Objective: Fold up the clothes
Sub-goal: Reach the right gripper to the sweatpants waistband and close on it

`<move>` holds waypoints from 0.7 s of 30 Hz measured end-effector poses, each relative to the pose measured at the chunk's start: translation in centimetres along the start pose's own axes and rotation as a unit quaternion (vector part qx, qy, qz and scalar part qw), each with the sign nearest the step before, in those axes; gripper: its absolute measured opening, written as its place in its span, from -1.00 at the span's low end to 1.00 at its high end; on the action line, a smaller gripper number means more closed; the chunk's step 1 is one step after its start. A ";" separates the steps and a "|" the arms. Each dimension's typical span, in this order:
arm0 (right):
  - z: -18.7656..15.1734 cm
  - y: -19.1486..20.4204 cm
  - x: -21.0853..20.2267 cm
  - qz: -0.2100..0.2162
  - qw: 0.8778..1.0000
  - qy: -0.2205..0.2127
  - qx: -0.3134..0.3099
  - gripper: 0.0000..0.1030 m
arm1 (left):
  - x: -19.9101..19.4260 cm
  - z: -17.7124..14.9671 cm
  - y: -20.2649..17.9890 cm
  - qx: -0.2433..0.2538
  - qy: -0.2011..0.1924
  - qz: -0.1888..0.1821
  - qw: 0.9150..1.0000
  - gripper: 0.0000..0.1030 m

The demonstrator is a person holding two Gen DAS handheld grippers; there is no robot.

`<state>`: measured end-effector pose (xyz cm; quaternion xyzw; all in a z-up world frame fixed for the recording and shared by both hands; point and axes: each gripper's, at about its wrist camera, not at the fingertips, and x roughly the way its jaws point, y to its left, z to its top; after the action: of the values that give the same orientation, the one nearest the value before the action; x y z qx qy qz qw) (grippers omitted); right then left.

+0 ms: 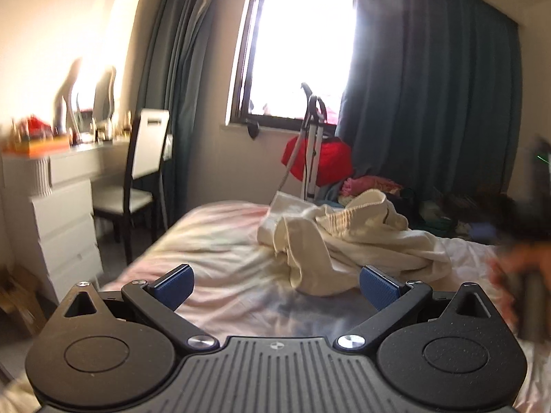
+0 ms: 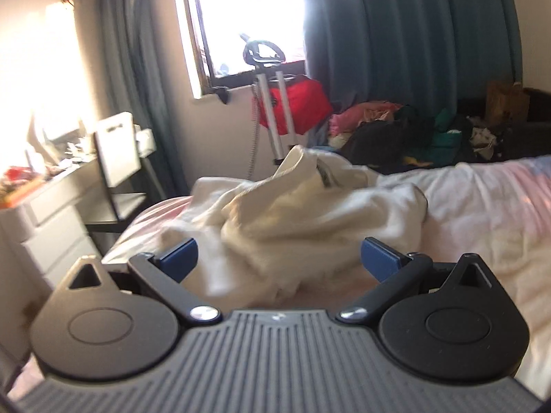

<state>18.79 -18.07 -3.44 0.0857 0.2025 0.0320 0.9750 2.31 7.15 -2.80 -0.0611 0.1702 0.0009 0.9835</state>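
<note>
1. The left wrist view shows the right hand (image 1: 516,275) as a blur at the frame edge; the right wrist view shows more of the dark clothes pile (image 2: 406,134) beyond the bed (image 2: 482,206).
2. One cream garment (image 1: 347,237) lies crumpled on the bed (only one is seen), near the far edge.
3. Two grippers: the left gripper (image 1: 275,285) is spread wide and holds nothing; the right gripper (image 2: 280,258) is also wide, with the garment between its fingers but not pinched.

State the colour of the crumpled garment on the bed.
Cream, clearest in the left wrist view: garment.
</note>
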 end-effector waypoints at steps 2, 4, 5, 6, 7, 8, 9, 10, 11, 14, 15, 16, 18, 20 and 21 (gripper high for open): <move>1.9 0.5 4.1 -0.011 1.000 0.006 0.011 1.00 | 1.2 -0.6 0.6 0.001 0.007 0.000 1.000 1.00; 3.8 0.4 8.1 -0.026 0.999 0.008 0.031 1.00 | 2.4 -1.3 1.2 0.003 0.006 0.009 1.000 1.00; 4.6 0.4 9.8 -0.036 0.999 0.002 0.035 1.00 | 3.1 -1.6 1.5 0.002 0.009 0.017 1.000 1.00; 5.2 0.5 11.5 -0.047 0.998 -0.005 0.037 1.00 | 3.8 -2.0 1.7 0.000 0.012 0.024 1.000 1.00; 5.5 0.4 12.9 -0.056 0.998 -0.006 0.036 1.00 | 4.5 -2.4 2.0 -0.002 0.016 0.031 0.999 1.00; 5.4 0.3 14.3 -0.064 0.997 -0.001 0.035 1.00 | 5.4 -2.7 2.4 -0.007 0.023 0.036 0.999 1.00; 5.3 0.2 15.6 -0.072 0.997 0.004 0.033 1.00 | 6.4 -3.1 2.7 -0.013 0.032 0.039 0.999 1.00; 5.2 0.1 16.9 -0.080 0.996 0.009 0.031 0.98 | 7.3 -3.5 3.1 -0.019 0.041 0.043 0.998 1.00; 5.1 -0.1 18.2 -0.088 0.996 0.014 0.029 0.91 | 8.3 -3.8 3.3 -0.024 0.048 0.043 0.998 1.00; 4.9 -0.5 22.2 -0.111 0.993 0.030 0.023 0.89 | 10.6 -4.8 4.0 -0.038 0.071 0.034 0.996 1.00; 4.8 -0.6 23.5 -0.119 0.992 0.035 0.021 0.86 | 11.2 -5.1 4.2 -0.040 0.074 0.033 0.996 1.00; 4.7 -0.7 24.8 -0.127 0.991 0.040 0.019 0.82 | 11.7 -5.3 4.4 -0.041 0.078 0.036 0.995 1.00; 4.0 -1.2 26.5 -0.150 0.987 0.058 0.020 0.11 | 12.6 -5.7 4.7 -0.042 0.089 0.044 0.994 1.00; 3.4 -2.0 26.7 -0.168 0.982 0.076 0.036 -0.73 | 13.1 -5.9 4.9 -0.049 0.101 0.048 0.992 1.00; 3.3 -2.4 26.2 -0.170 0.982 0.072 0.050 -0.73 | 13.3 -6.0 5.1 -0.053 0.108 0.052 0.991 1.00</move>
<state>44.16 -18.35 -11.07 0.0960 0.2854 -0.1383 0.9435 12.71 11.20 -13.48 -0.1042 0.2781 0.0542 0.9534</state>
